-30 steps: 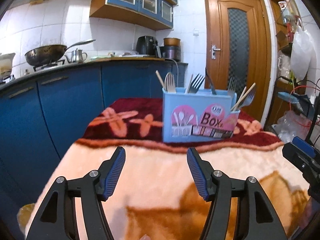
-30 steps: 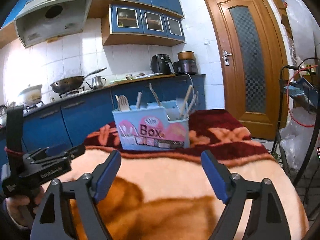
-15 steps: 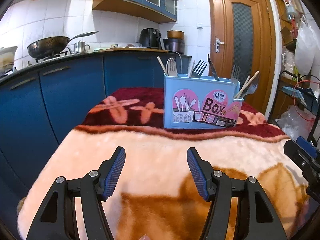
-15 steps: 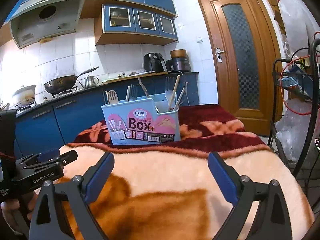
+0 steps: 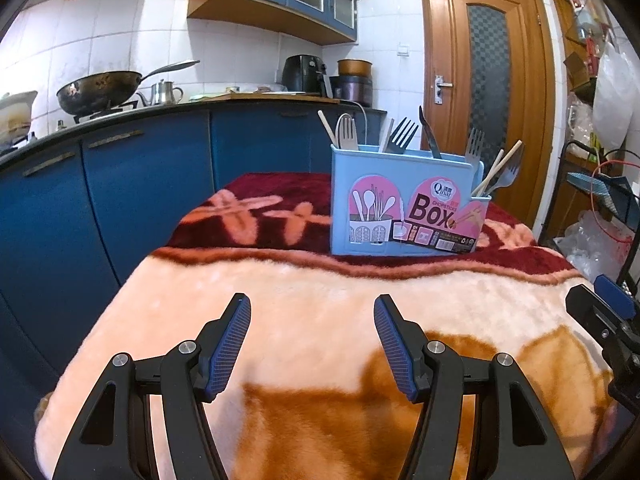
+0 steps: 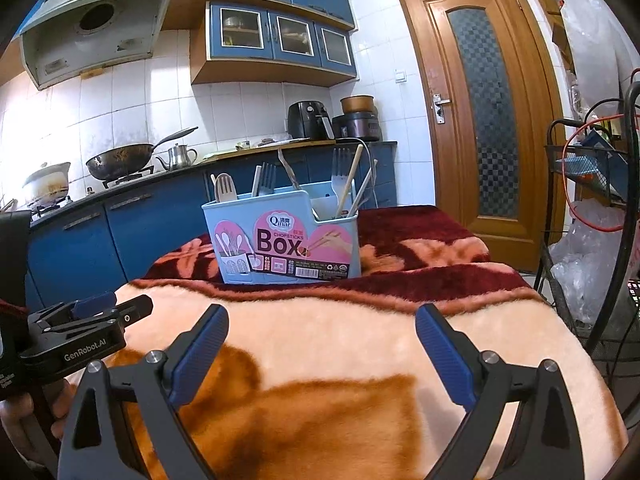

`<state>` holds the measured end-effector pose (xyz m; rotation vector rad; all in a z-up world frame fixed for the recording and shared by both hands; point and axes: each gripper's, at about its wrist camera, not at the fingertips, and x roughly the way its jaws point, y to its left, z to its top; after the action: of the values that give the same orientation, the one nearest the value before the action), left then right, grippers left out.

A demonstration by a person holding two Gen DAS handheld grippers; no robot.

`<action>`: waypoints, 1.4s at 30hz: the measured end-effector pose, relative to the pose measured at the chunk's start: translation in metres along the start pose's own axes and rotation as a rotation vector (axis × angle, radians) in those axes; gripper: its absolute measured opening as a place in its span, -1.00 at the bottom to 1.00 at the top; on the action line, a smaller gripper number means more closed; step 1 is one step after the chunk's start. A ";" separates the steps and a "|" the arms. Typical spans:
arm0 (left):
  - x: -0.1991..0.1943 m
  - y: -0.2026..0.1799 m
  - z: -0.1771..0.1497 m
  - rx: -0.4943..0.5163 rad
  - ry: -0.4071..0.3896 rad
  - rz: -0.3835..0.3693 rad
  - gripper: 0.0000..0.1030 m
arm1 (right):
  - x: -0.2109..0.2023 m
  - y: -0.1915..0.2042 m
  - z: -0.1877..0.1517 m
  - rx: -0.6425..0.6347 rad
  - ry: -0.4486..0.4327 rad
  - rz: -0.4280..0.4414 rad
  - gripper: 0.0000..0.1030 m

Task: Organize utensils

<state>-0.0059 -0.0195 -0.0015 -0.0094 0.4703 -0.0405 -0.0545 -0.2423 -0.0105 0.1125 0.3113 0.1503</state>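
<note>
Both tools hang empty over the blanket-covered table (image 5: 304, 288): the left tool (image 5: 312, 312) sits low in its frame with jaws spread and nothing between them, and the right tool (image 6: 322, 322) likewise, spread wider. At centre frame, on the dark red far end of the blanket, stands the light blue utensil box (image 5: 404, 204) (image 6: 280, 240), well apart from both tools. Forks (image 5: 402, 136), a wooden spoon (image 5: 346, 132) and chopsticks (image 5: 498, 168) stick up from its compartments. Behind it run blue kitchen cabinets (image 5: 120, 200), and a wooden door (image 6: 484, 112) stands at upper right.
</note>
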 end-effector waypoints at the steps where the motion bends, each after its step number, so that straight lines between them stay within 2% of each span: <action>1: -0.001 0.000 0.000 -0.001 -0.001 0.001 0.27 | 0.000 0.000 0.000 -0.001 -0.002 0.001 0.88; 42: -0.003 -0.001 0.000 0.001 -0.011 0.003 0.27 | 0.000 -0.001 -0.001 -0.015 -0.003 0.000 0.88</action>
<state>-0.0087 -0.0208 0.0003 -0.0082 0.4596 -0.0373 -0.0544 -0.2433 -0.0115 0.0983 0.3070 0.1521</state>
